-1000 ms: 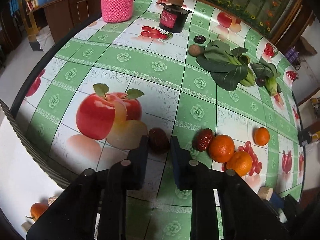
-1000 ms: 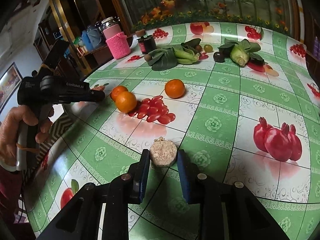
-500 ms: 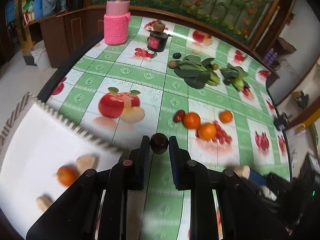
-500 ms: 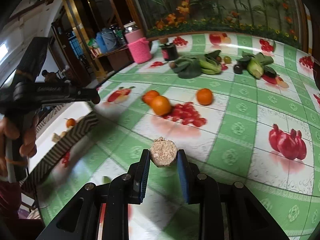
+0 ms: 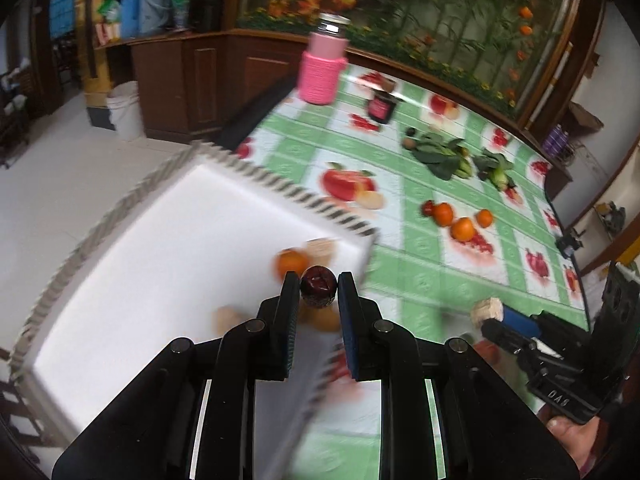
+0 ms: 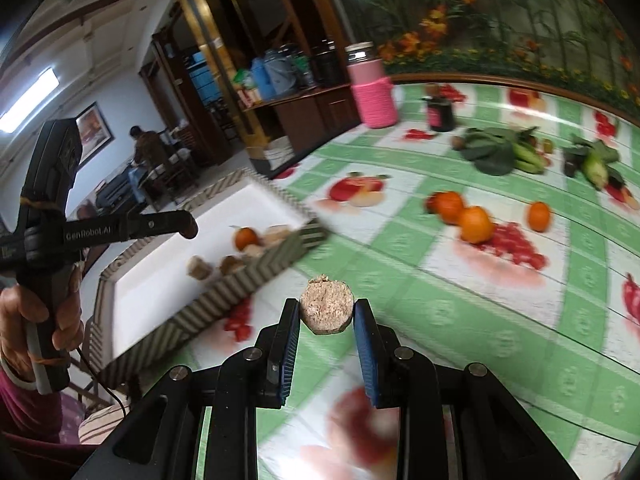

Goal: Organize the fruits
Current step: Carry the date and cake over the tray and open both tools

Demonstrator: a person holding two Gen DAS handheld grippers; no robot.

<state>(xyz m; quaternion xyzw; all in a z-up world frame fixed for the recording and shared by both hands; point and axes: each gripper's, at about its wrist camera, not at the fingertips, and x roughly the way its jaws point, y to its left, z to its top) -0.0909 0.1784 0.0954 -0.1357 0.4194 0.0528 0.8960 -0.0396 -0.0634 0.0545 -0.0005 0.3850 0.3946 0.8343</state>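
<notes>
My left gripper [image 5: 318, 290] is shut on a dark red date [image 5: 318, 291] and hangs over the near right corner of a white tray [image 5: 160, 240] with a striped rim. An orange [image 5: 291, 262] and several tan round pieces lie in the tray under it. My right gripper [image 6: 326, 314] is shut on a tan crumbly round cake [image 6: 326, 309], above the table just right of the tray [image 6: 224, 296]. The right gripper with the cake [image 5: 486, 310] also shows at the right of the left wrist view. Three oranges [image 6: 474, 224] and a red date lie on the green fruit-print tablecloth [image 6: 440, 312].
Leafy greens [image 5: 440, 156], a pink knitted-sleeve bottle [image 5: 322, 66] and a dark jar [image 5: 383, 108] stand at the far side of the table. A hand [image 6: 36, 320] holds the left gripper's handle at the left of the right wrist view. Cabinets and a white bucket [image 5: 126, 110] lie beyond.
Both grippers have lifted and swung left toward the tray, each keeping its piece. The left one has come from the tablecloth to over the tray's corner.
</notes>
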